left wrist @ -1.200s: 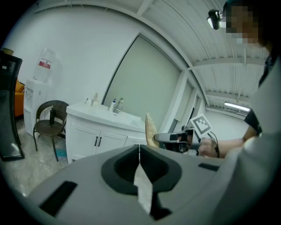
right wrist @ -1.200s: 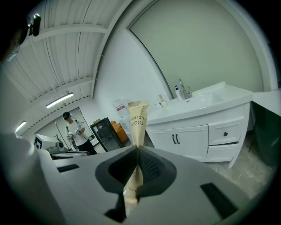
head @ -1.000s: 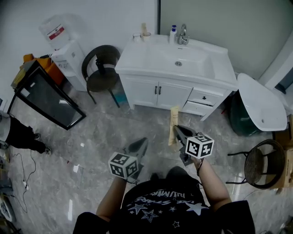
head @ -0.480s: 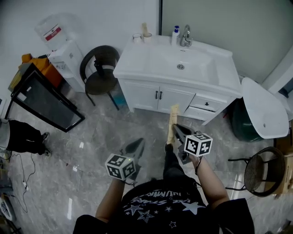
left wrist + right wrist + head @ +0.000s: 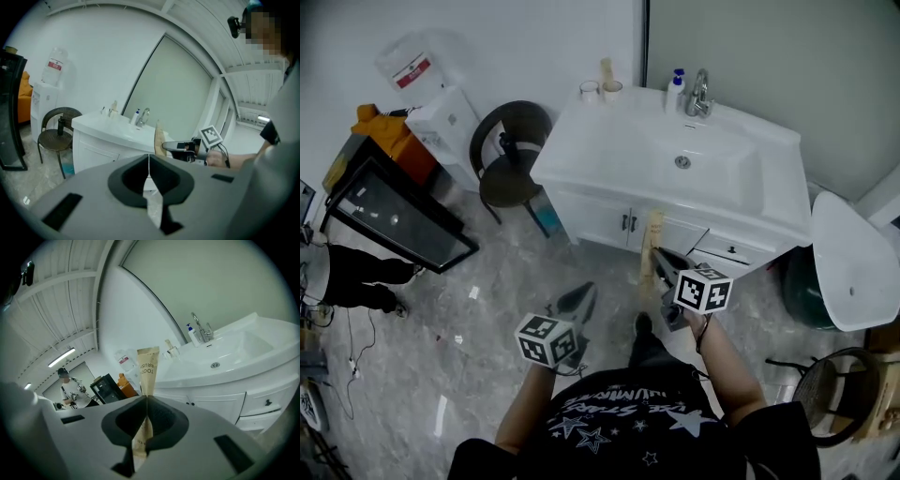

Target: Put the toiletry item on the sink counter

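The toothbrush packet [image 5: 147, 365] stands upright between the jaws of the right gripper [image 5: 146, 398], which are pressed together on it. The white worktop [image 5: 581, 141] lies ahead of these jaws, well apart. The left gripper [image 5: 149, 161] has its jaws closed together, with nothing between them.

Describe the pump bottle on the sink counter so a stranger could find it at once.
Start at the white sink counter and find the chrome faucet at the back of its basin. Just beside the faucet, on the side toward the two cups, stands the small white bottle. Only it has a blue pump top.
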`<state>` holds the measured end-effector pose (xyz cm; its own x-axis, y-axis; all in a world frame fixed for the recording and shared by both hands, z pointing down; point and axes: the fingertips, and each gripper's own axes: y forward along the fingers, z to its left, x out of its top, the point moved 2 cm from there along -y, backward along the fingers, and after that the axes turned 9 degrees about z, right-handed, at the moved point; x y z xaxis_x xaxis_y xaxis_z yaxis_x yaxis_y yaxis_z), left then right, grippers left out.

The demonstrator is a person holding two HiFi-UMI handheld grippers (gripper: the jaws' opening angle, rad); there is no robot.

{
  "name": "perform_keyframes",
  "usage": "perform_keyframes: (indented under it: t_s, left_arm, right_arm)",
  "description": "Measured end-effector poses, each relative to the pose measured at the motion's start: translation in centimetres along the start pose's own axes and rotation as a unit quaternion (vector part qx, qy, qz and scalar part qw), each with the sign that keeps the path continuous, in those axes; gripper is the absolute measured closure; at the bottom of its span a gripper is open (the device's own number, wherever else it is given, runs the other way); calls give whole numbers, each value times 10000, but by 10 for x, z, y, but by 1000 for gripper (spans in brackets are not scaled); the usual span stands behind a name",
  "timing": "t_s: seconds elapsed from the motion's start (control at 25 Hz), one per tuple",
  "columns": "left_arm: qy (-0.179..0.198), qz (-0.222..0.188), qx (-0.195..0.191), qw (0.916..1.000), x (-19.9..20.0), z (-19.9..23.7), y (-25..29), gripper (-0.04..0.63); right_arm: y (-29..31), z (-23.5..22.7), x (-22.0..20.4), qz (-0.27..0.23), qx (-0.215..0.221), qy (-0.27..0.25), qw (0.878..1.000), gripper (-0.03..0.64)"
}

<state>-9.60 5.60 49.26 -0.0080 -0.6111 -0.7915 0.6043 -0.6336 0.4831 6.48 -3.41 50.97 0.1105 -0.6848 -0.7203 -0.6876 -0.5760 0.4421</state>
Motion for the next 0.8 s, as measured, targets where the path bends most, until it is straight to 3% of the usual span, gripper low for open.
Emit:
perform_keyframes:
  t_s: [0.44, 0.8]
  left_arm:
    - [106, 0, 316, 9994, 60, 6, 71, 575]
    - [-6, -50, 654, 9978, 81, 10, 107, 574]
  right_arm:
    - [35, -68, 74, 123, 363, 189, 9991, 598]
    - [66, -104, 105, 424, 673, 250, 9965, 597]
